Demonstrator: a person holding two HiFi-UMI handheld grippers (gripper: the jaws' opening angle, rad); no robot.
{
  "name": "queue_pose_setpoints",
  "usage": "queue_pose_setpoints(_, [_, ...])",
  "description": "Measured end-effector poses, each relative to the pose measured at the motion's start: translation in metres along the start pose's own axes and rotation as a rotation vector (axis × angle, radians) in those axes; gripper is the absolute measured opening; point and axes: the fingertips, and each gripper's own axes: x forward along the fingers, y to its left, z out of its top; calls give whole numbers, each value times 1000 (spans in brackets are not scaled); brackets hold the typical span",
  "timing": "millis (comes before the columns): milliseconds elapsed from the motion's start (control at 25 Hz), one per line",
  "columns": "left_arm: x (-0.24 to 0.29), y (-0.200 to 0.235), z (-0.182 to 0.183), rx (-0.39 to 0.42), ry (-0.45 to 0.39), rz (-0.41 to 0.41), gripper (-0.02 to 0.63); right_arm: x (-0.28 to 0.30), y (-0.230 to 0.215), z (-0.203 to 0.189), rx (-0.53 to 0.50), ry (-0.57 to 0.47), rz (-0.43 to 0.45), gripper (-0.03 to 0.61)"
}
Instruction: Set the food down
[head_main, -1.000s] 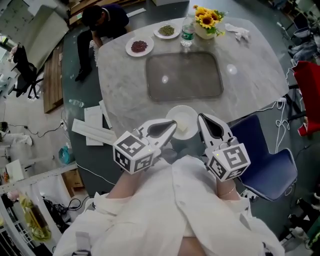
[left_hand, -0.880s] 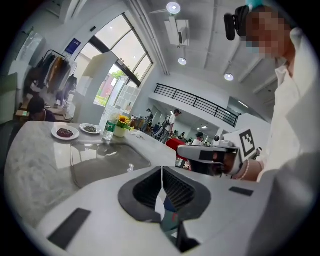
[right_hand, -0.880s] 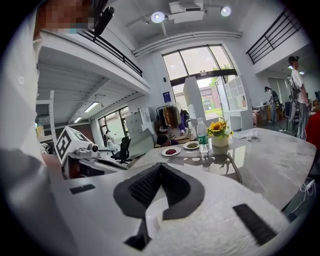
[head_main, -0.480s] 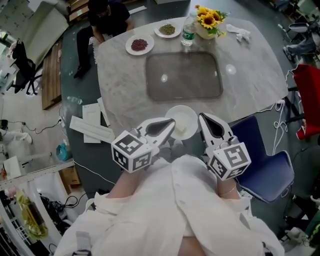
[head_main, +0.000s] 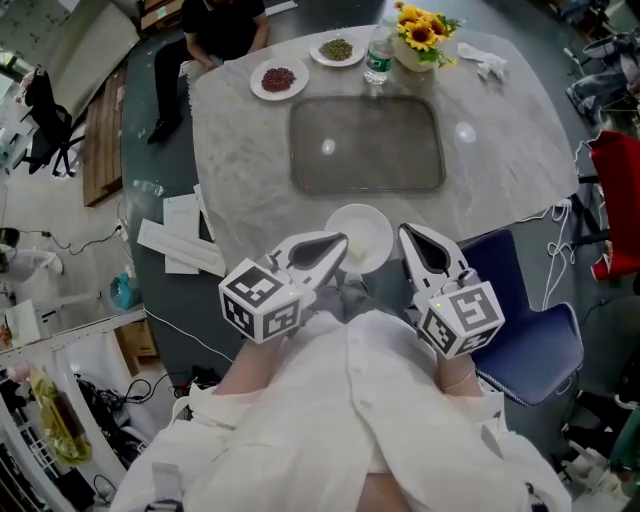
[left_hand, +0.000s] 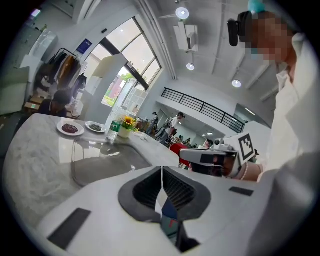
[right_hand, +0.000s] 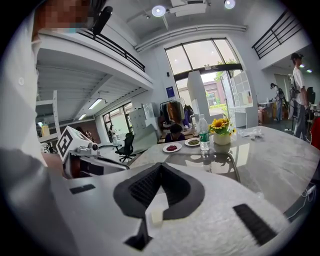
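White plate (head_main: 362, 222) is sitting between your two tongs at the near edge of the table (head_main: 240, 150), just short of the tray (head_main: 366, 145). Over the last second it is hardly moving, only edging a touch further in over the marble. Both tongs are keeping their places at its sides.

Your left tongs (head_main: 343, 244) are staying fully closed, with the tip touching the plate's left rim. Your right tongs (head_main: 403, 233) are staying closed too, with the tip just beside the right rim. No rim is showing between either pair of jaws, so I am not reading a pinch. I cannot tell whether the plate is resting on the table or hanging just above it.

The food (right_hand: 156, 216), a small pale cube, is lying on the plate and showing below your right jaws.

I am judging the set-down as nearly done. Part of the plate is seeming to overhang the edge, so you are probably needing to settle it further in, because a nudge could tip it.
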Motion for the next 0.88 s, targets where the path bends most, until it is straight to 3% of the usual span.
queue_pose_setpoints(880, [5, 32, -22, -80, 84, 89, 18, 9, -11, -31, 43, 91, 14, -6])
